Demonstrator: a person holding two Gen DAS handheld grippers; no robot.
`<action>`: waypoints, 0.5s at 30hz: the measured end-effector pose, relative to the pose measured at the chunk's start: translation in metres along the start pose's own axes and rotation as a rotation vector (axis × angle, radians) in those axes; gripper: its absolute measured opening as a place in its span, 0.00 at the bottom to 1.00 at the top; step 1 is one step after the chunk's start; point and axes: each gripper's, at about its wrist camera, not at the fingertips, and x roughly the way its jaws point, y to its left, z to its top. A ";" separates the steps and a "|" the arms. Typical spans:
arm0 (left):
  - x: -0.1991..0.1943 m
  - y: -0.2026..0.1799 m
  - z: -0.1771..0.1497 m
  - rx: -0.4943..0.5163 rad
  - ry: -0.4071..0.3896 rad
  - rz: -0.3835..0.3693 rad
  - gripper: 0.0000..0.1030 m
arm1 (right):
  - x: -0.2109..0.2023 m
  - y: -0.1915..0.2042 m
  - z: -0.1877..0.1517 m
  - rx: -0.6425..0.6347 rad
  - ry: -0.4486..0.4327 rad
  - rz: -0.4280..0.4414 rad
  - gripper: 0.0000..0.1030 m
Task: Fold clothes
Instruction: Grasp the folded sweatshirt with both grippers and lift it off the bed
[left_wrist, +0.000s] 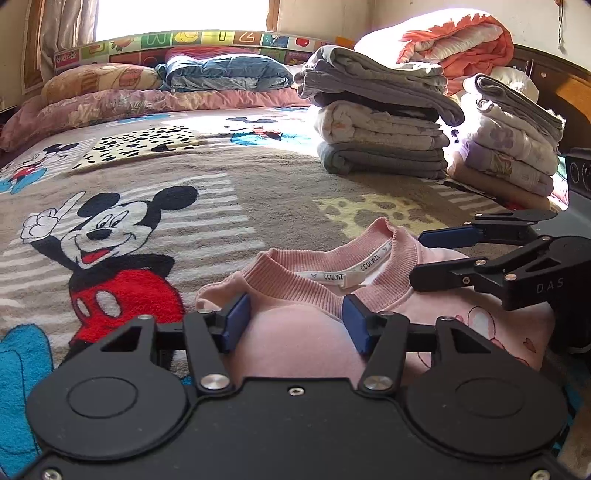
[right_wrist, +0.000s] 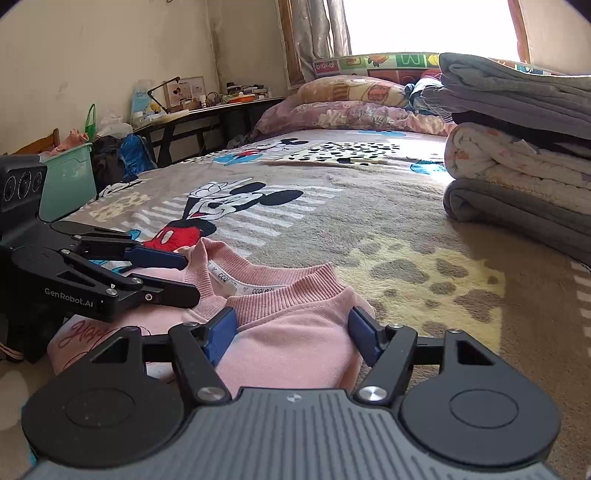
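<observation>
A pink child's sweatshirt (left_wrist: 295, 332) lies on the bed with its ribbed collar (left_wrist: 295, 275) and white neck label facing up. My left gripper (left_wrist: 295, 325) is open, its blue pads straddling the left shoulder just below the collar. My right gripper (right_wrist: 293, 332) is open over the right shoulder of the sweatshirt (right_wrist: 295, 343). Each gripper shows in the other's view: the right gripper (left_wrist: 421, 258) is open beside the collar, and the left gripper (right_wrist: 190, 275) is open at the collar's left side. The lower part of the sweatshirt is hidden by the grippers.
The bed carries a Mickey Mouse blanket (left_wrist: 122, 236). A stack of folded grey and white clothes (left_wrist: 384, 122) and a second stack (left_wrist: 513, 140) stand at the far right. Pillows (left_wrist: 110, 99) lie at the head. A cluttered desk (right_wrist: 207, 107) and green bin (right_wrist: 70, 177) stand left of the bed.
</observation>
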 end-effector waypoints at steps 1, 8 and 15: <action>-0.005 -0.001 0.001 -0.002 -0.011 0.006 0.54 | -0.004 -0.001 0.000 0.008 -0.015 0.002 0.66; -0.058 0.017 -0.001 -0.222 -0.104 -0.021 0.59 | -0.043 -0.022 -0.001 0.277 -0.081 0.036 0.63; -0.075 0.038 -0.030 -0.545 0.004 -0.095 0.62 | -0.058 -0.035 -0.040 0.646 -0.017 0.129 0.67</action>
